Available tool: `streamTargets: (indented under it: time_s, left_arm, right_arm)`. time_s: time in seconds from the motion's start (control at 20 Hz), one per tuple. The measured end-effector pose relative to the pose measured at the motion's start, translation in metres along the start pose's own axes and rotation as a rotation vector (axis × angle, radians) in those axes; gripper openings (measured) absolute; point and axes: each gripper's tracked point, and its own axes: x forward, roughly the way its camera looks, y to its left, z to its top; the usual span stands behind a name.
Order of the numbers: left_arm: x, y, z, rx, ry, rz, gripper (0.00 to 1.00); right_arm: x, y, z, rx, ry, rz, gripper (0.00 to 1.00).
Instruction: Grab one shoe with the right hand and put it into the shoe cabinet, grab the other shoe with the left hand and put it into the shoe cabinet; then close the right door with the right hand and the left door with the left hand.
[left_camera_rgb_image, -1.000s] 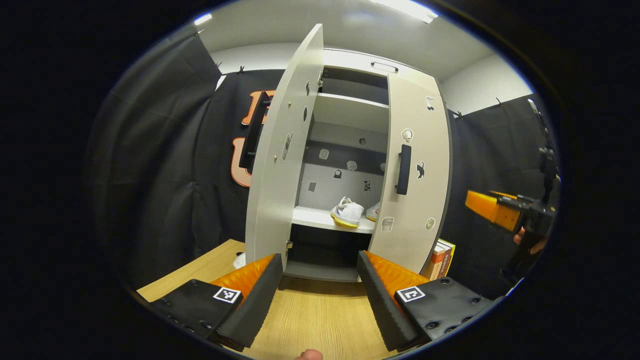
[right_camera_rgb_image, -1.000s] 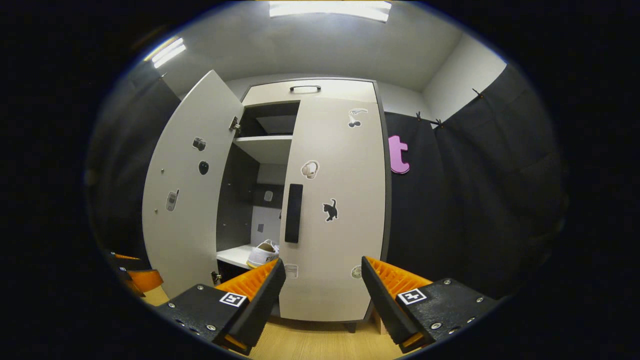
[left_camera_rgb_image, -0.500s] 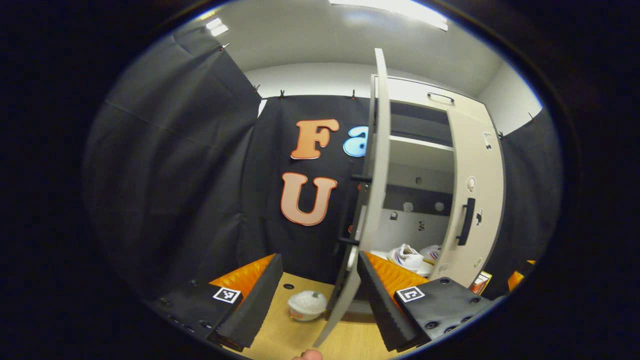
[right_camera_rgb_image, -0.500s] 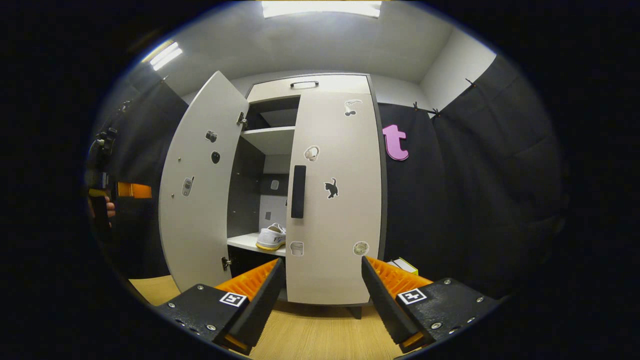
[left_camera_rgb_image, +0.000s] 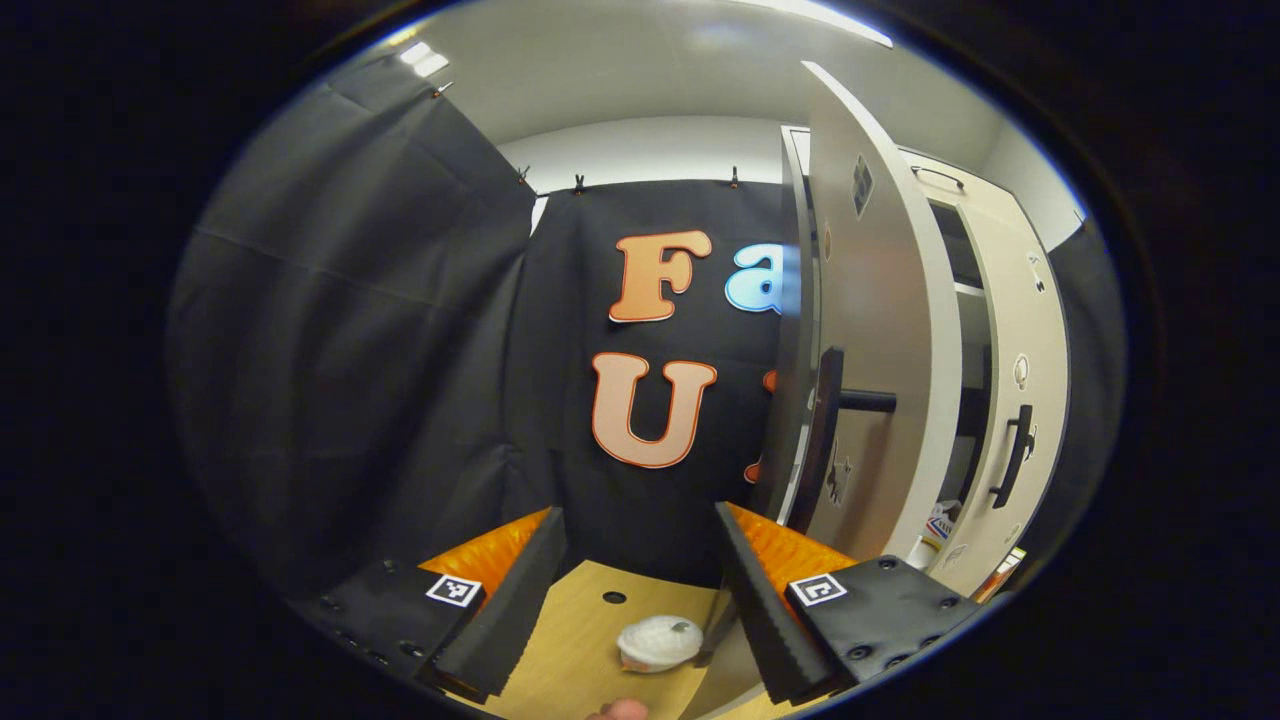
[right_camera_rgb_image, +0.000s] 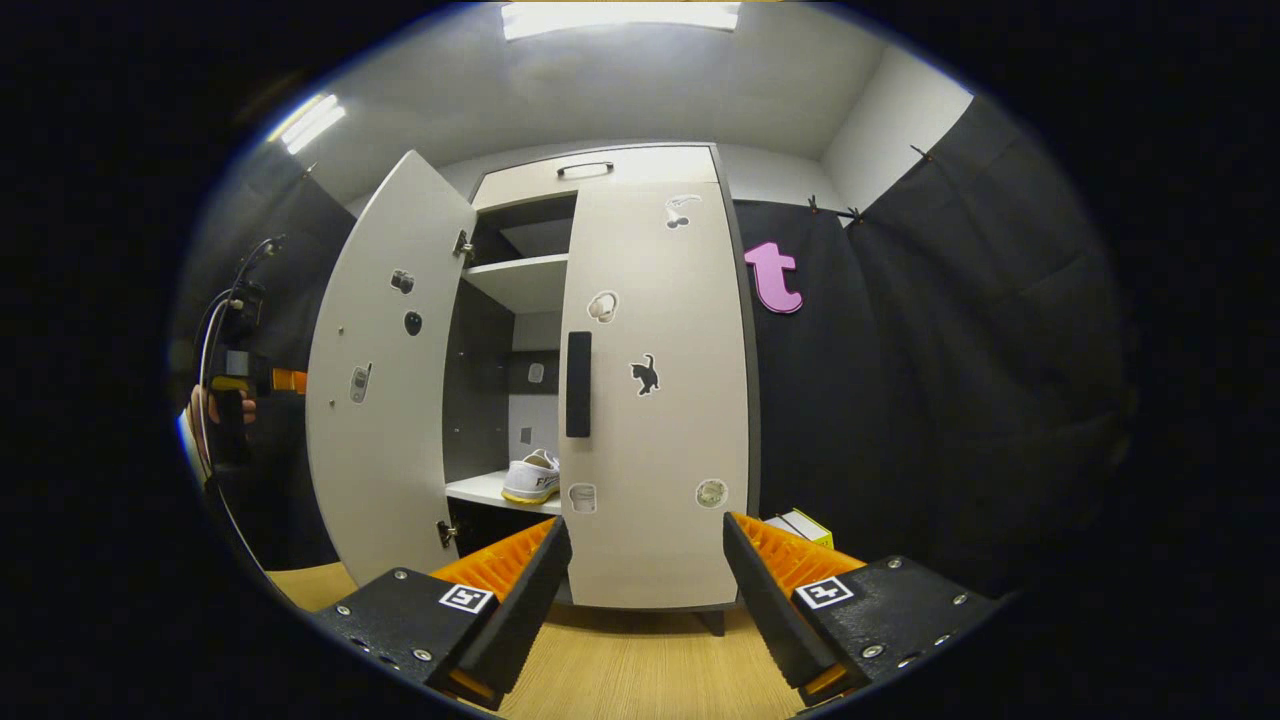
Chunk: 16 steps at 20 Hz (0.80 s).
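Gaping wide, left gripper (left_camera_rgb_image: 635, 590) and right gripper (right_camera_rgb_image: 645, 595) empty.

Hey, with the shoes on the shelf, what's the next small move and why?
Probably bring the open left gripper against the outer face of the open left white cabinet door by its black bar handle and push: the right white door looks shut and a white shoe sits inside.

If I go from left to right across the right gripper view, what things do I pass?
Left gripper held in a hand → open left door → white shoe on the shelf → shut right door → small box on the floor.
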Motion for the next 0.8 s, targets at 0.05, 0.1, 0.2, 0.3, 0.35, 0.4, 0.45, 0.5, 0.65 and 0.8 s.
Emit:
streamTargets:
  time_s: [0.05, 0.1, 0.2, 0.3, 0.35, 0.4, 0.45, 0.5, 0.65, 0.8]
  left_arm:
    - [-0.001, -0.001, -0.001, 0.0, -0.001, 0.0, 0.95]
    - [0.0, -0.003, -0.002, -0.007, 0.001, -0.008, 0.96]
    - [-0.001, -0.006, -0.003, -0.03, 0.012, -0.031, 0.95]
    - [-0.003, -0.01, -0.002, -0.021, 0.009, -0.049, 0.95]
    - [-0.006, -0.014, -0.001, -0.009, 0.002, -0.054, 0.95]
    - [-0.011, -0.025, -0.002, -0.001, -0.003, -0.064, 0.95]
    - [-0.014, -0.034, -0.004, 0.003, -0.004, -0.078, 0.94]
    - [-0.015, -0.043, -0.004, 0.002, -0.005, -0.096, 0.99]
    - [-0.02, -0.077, -0.006, 0.007, 0.0, -0.175, 0.89]
    - [-0.022, -0.11, -0.009, 0.013, 0.002, -0.252, 0.99]
  right_arm:
    - [0.001, -0.001, 0.001, 0.007, -0.002, -0.002, 0.94]
    - [0.001, -0.002, 0.001, 0.013, -0.002, -0.003, 0.94]
    - [0.002, -0.002, 0.002, 0.017, -0.007, 0.002, 0.94]
    - [0.003, -0.001, 0.003, 0.015, -0.012, 0.015, 0.94]
    - [0.004, 0.0, 0.002, 0.01, -0.011, 0.022, 0.94]
    - [0.004, 0.001, 0.003, 0.005, -0.013, 0.028, 0.94]
    - [0.004, 0.001, 0.003, 0.002, -0.014, 0.031, 0.94]
    - [0.003, 0.0, 0.003, 0.0, -0.013, 0.032, 0.94]
    - [0.002, -0.003, 0.003, 0.001, -0.012, 0.029, 0.94]
    - [0.0, -0.006, 0.006, -0.002, -0.018, 0.022, 0.94]
